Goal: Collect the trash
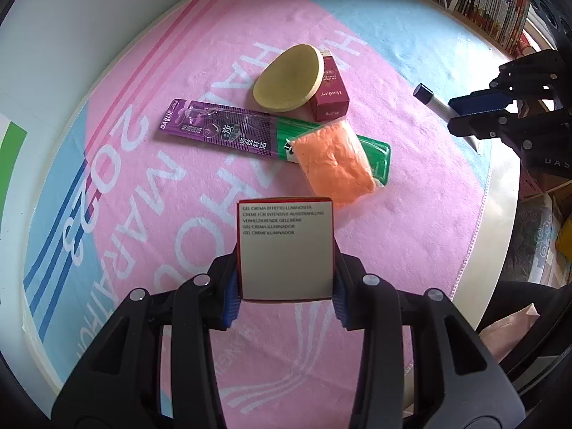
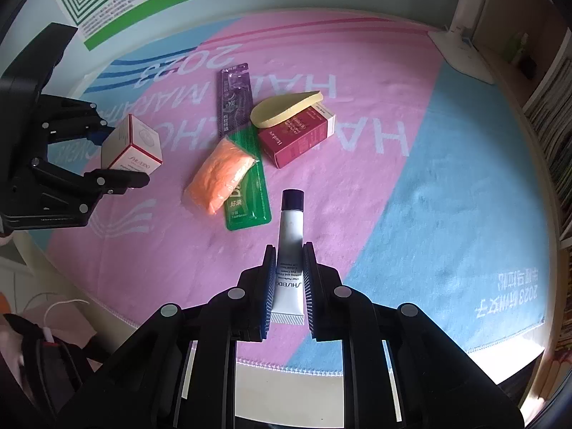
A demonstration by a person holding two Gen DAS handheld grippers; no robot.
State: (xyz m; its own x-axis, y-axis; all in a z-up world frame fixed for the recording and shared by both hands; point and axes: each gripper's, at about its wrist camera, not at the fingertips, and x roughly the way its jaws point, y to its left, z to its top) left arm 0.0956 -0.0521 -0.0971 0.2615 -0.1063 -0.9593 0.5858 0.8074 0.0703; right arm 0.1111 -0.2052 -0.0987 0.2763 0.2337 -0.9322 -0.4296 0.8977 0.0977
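Note:
My left gripper (image 1: 286,286) is shut on a small white carton with red edges (image 1: 286,250), held above the pink towel; from the right wrist the same carton (image 2: 134,143) shows at the left in that gripper (image 2: 121,159). My right gripper (image 2: 289,286) is shut on a white cream tube with a dark cap (image 2: 291,236), also seen at the right edge of the left wrist view as the tube (image 1: 434,102). On the towel lie a purple toothbrush pack (image 1: 218,128), a green pack (image 1: 371,153), an orange bag (image 1: 334,162), a maroon box (image 1: 330,89) and a yellow oval sponge (image 1: 287,78).
A pink and blue printed towel (image 1: 411,221) covers a round white table (image 1: 500,214). Bookshelves (image 1: 493,3) stand beyond the far edge. A white flat object (image 2: 464,57) lies at the towel's far corner. A dark bag with a white cable (image 2: 46,343) sits below the table's near edge.

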